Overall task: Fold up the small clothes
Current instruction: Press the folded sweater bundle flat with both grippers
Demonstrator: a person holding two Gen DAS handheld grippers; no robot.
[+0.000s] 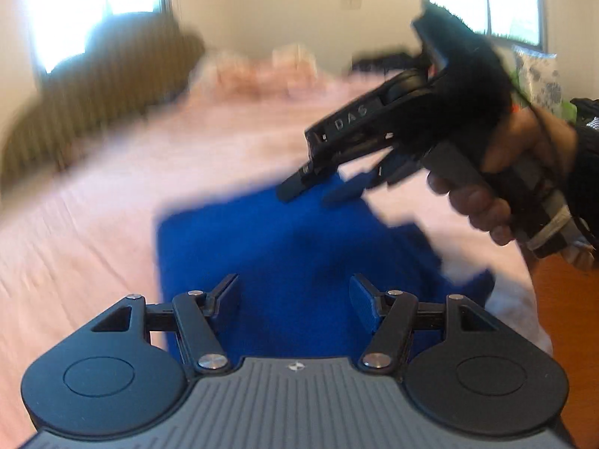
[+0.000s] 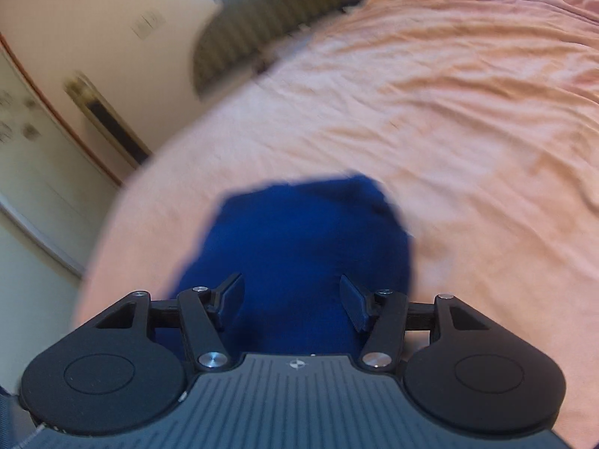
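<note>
- The left gripper (image 1: 294, 299) has its jaws spread wide with nothing between them; the blue garment (image 1: 292, 262) lies on the bed beneath and ahead of them.
- The right gripper (image 2: 291, 301) likewise has its jaws wide apart and empty, poised over the same blue garment (image 2: 299, 247).
- Only the left wrist view shows the right gripper (image 1: 312, 192) from outside: a hand (image 1: 498, 172) grips its handle, and its fingertips point down at the garment's far edge, parted; whether they touch the cloth is lost to blur.
- Only the right wrist view shows the garment's rounded far outline and a door (image 2: 33, 172) with a wall beyond the bed's left edge.
- The garment lies on a pink bedsheet (image 2: 468, 112), near the bed's near edge in the left wrist view, where an orange floor (image 1: 569, 318) shows on the right.
- Wide bare sheet stretches beyond and to both sides of the garment.
- A dark striped cushion (image 1: 101, 101) sits far off at the bed's head; windows (image 1: 97, 3) glare behind.
</note>
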